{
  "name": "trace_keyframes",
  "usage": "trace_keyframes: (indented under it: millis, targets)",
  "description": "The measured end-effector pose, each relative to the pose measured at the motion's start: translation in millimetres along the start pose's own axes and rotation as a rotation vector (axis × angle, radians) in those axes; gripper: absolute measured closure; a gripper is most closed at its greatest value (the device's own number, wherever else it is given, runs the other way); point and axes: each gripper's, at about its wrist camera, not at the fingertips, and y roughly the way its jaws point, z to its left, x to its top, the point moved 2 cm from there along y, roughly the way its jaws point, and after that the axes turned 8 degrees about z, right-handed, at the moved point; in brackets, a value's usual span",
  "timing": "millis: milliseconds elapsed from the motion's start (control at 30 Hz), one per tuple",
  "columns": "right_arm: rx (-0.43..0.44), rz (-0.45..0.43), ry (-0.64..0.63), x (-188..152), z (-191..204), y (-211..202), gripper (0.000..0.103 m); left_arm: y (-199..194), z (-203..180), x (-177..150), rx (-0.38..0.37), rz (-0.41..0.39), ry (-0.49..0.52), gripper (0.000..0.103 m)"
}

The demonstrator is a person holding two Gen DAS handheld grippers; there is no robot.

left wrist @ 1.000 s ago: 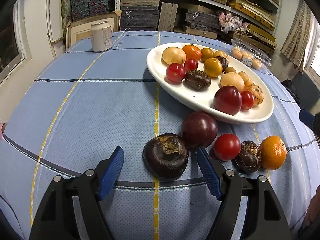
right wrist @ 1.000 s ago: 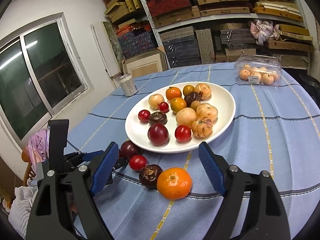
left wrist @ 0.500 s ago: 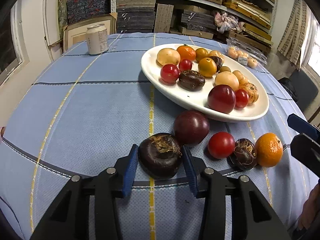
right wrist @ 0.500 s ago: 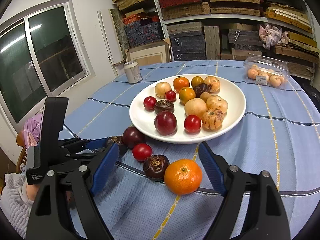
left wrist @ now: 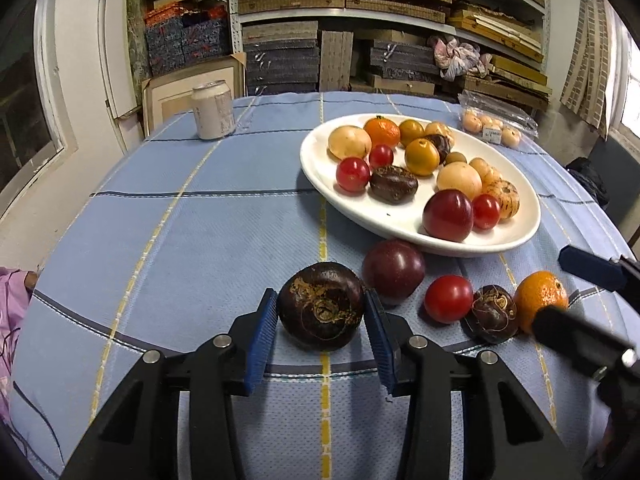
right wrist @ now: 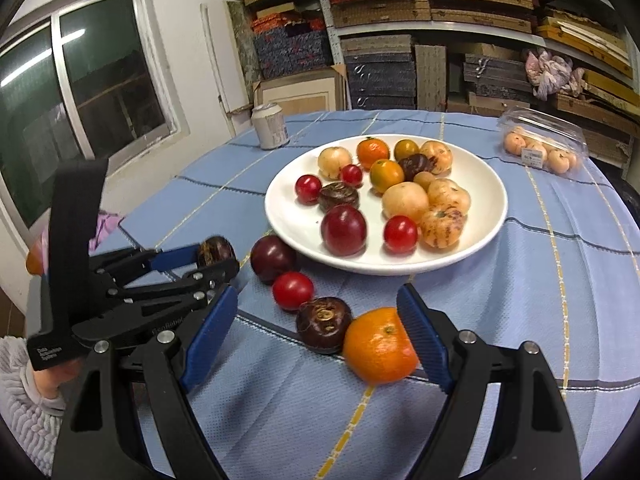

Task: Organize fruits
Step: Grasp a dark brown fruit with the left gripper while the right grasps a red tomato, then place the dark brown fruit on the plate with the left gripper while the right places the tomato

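A second ago my left gripper (left wrist: 321, 328) stood wide around the dark brown fruit (left wrist: 321, 311) at the near end of the row; now its blue pads are closed in on both sides of that fruit and press against it, and the opening has held steady for the last half second, so I read this as a settled grip with the fruit still down on the blue tablecloth (left wrist: 180, 240). That means the pick is made and what remains for this piece is the lift and the carry to the white plate (left wrist: 404, 226), which sits just beyond the row and already holds most of the fruit. My right gripper (right wrist: 316, 336) has meanwhile come in lower and closer to the other end of the row: its jaws stand wide apart and hold nothing, with the orange (right wrist: 379, 346) between them, hard by the right pad, though I cannot say whether it touches. The small dark fruit (right wrist: 324, 326) lies against the orange on its left and also falls inside the jaws' span, so I judge that closing here risks nudging or catching it too. Between the two grippers the purple plum (left wrist: 394, 270) and the red tomato (left wrist: 449, 298) wait untouched beside the plate's near rim, so four loose pieces are left besides the one I hold.
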Motion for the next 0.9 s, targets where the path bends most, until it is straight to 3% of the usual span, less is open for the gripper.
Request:
trace_keyframes:
  millis: [367,700,800,900]
  targets:
    - [-0.028,0.134,-0.071,12.1,19.0,40.7,0.029,-10.4,18.2,2.5,-0.004,-0.022,-0.062,0.059]
    - [-0.038,0.182,-0.122,20.0,23.5,63.4,0.033,-11.1,25.8,4.3,-0.022,-0.018,-0.081,0.059]
    - [-0.053,0.195,-0.16,21.2,26.3,71.3,0.043,-9.4,26.1,3.8,-0.031,-0.01,-0.084,0.059]
    - [-0.052,0.211,-0.191,23.0,26.5,75.7,0.067,-7.1,25.8,4.0,-0.038,-0.002,-0.088,0.059]
